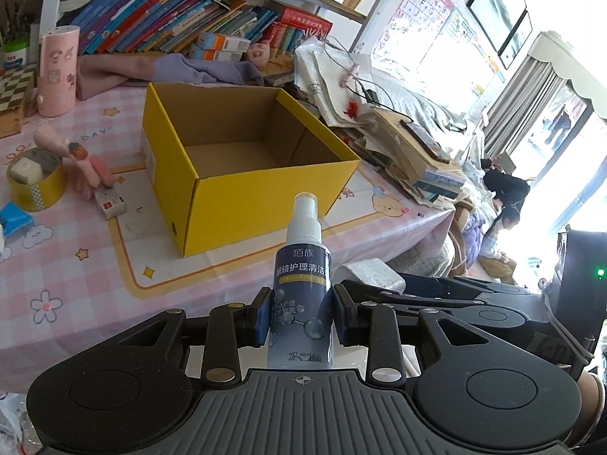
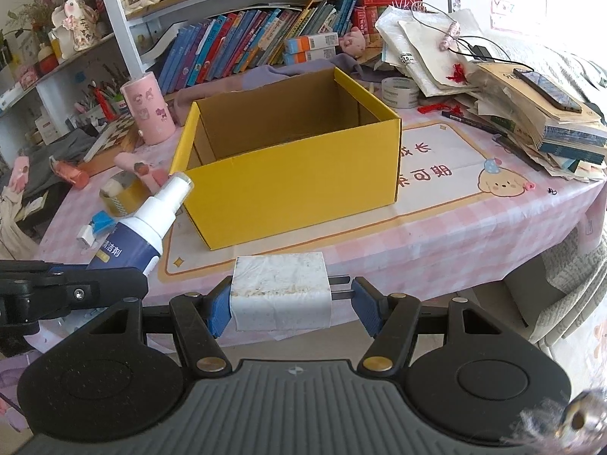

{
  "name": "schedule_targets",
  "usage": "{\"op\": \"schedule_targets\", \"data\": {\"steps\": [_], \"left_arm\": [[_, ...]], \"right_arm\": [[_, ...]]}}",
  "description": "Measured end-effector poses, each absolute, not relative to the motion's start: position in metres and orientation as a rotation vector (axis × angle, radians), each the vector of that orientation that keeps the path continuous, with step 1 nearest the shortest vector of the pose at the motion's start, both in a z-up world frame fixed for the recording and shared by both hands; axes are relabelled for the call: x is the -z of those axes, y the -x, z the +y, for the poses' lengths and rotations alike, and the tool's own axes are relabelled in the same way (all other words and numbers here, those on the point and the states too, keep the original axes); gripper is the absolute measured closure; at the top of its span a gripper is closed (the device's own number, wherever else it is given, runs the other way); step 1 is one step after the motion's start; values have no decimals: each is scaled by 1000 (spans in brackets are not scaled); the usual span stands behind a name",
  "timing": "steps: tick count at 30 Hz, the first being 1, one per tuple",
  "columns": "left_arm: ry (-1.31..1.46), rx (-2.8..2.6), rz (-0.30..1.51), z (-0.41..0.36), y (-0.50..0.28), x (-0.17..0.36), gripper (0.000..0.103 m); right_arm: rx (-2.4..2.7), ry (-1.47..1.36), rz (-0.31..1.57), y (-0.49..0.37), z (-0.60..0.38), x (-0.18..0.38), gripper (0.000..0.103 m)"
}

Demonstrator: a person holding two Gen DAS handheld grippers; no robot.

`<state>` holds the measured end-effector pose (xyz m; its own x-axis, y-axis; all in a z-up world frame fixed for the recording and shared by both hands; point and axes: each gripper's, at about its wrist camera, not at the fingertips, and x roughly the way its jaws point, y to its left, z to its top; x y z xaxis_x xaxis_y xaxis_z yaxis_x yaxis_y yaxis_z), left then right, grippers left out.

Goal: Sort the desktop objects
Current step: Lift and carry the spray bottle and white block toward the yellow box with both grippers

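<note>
Left gripper pinches a spray bottle upright; right gripper clamps a white charger; yellow box sits ahead of both, well apart

Bright daylight, both views. Source: window at right, blown out to white in left wrist view. Glare washes wall chart beside it. Yellow box evenly lit outside, interior shaded brown; soft shadow on bench under its near side. Strong fisheye bending at edges (shelves curve), dark corners. Centre sharp; bottom right corner of right wrist view blurred.
</note>
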<state>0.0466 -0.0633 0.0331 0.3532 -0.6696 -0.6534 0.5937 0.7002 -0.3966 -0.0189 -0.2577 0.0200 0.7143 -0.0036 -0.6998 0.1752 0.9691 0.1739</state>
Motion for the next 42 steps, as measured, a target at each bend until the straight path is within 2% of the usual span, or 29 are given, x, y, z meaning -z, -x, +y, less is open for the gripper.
{"op": "schedule_targets", "data": {"steps": [25,42], "left_arm": [[114,836,863,-83,-66,-39,72],[145,727,747,-118,-119,-65,71]], "right_arm": [[93,-213,783,0,-274,-22,41],[-2,-84,635,-59,-321,-66,41]]}}
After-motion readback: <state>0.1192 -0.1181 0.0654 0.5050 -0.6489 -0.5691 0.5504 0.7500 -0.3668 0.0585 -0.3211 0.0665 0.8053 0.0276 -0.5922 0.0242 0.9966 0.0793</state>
